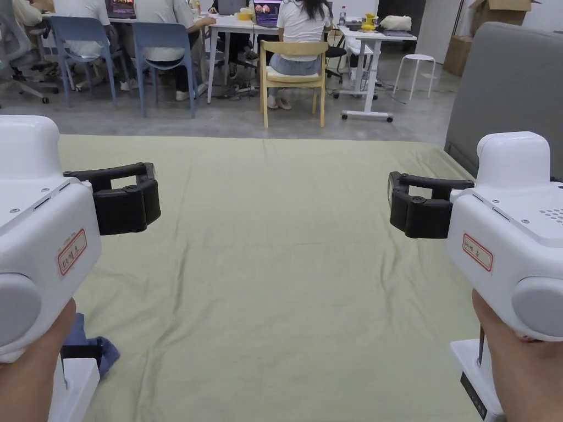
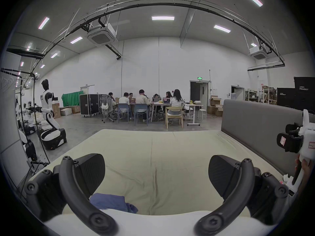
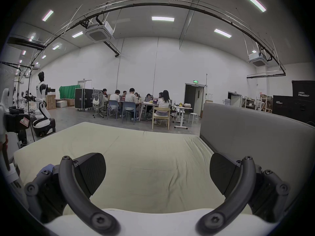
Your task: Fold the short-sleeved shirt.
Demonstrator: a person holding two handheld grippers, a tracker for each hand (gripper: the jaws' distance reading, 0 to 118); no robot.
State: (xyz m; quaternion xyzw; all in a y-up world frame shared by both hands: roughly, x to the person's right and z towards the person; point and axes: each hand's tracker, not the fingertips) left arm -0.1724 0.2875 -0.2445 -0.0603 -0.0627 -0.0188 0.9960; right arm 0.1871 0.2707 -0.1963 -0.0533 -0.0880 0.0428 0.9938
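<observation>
1. The shirt is a crumpled blue bundle at the near left edge of the pale green sheet.
2. The left gripper and right gripper are both spread wide, holding nothing.

Head camera looks down along green sheet; both gripper cameras sit low, level, facing seated people beyond; sheet shared.
</observation>
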